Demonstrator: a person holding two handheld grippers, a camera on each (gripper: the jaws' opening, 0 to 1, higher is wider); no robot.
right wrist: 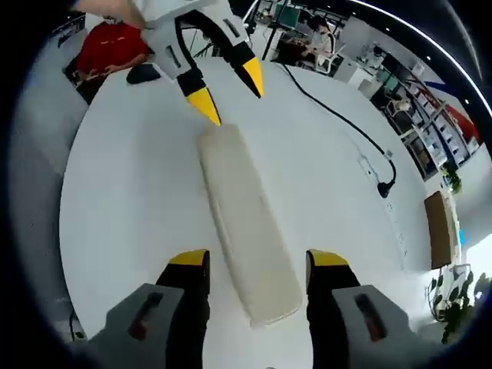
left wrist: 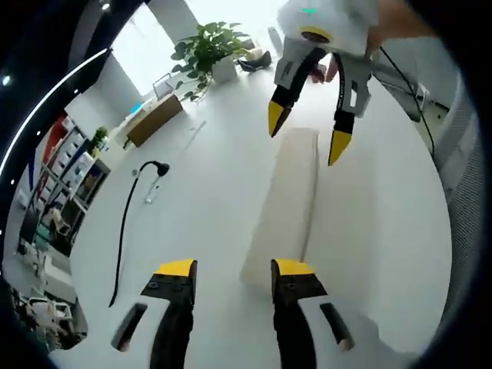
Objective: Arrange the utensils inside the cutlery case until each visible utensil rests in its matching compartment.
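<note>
Cutlery case point(right wrist: 247, 223) lies closed on the white table point(right wrist: 123, 192) between the released left tool point(left wrist: 234, 270) and released right tool point(right wrist: 257, 260).

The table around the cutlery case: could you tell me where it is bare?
Bare tabletop runs along both long sides of the closed cutlery case. One side is bounded farther out by the black cable. Crowded: both case ends, with the left tool and right tool.

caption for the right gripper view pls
Closed cream cutlery case on white table, between the open right gripper and open left gripper.
</note>
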